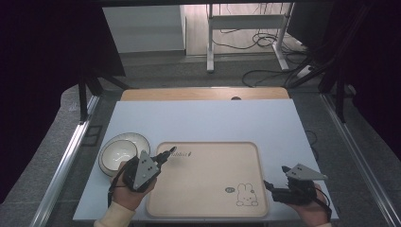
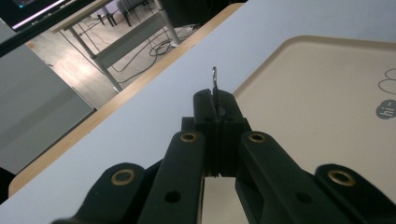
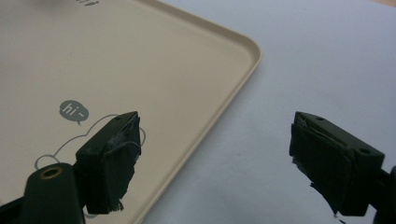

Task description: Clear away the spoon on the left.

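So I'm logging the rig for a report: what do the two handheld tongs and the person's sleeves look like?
Both tongs, left and right, are black, each topped by a grey three-cornered plate, with a dark cable trailing back. Brass-coloured rivets sit in the linkage arms, and the right tongs' pads look worn and ragged. A cream sleeve cuff shows at the left wrist.

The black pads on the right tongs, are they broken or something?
A bit, yes. In the right gripper view the pads on the open right tongs look torn and ragged at the edges. The tray below looks fine.
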Demonstrator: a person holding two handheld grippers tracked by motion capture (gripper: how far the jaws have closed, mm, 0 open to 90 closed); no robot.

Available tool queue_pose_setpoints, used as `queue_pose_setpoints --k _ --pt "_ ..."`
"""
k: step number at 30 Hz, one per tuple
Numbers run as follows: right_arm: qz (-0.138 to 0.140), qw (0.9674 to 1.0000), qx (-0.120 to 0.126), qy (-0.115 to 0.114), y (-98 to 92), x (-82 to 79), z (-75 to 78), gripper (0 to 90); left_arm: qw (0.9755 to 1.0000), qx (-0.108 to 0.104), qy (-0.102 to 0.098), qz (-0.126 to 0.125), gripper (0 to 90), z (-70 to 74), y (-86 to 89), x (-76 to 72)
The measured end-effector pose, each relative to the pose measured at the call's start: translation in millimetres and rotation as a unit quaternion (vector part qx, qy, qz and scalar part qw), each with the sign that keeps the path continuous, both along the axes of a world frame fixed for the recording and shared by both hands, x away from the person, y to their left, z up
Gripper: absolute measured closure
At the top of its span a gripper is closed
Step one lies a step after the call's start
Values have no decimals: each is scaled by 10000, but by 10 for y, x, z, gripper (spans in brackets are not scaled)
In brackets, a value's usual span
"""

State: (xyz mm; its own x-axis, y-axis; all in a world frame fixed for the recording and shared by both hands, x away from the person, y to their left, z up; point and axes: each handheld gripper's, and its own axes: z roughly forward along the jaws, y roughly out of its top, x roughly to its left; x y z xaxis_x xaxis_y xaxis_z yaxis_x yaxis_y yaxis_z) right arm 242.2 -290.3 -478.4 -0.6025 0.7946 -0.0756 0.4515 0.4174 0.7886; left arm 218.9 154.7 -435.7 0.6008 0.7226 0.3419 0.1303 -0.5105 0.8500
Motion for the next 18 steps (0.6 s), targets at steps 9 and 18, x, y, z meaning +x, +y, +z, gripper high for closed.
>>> queue_pose_setpoints --k 9,18 --pt "2 10000 -33 3 4 2 -6 171 9999 103 70 -94 900 -69 -44 22" --pt "10 10000 -46 15 7 4 -11 171 9997 121 74 -180 900 -100 -98 24"
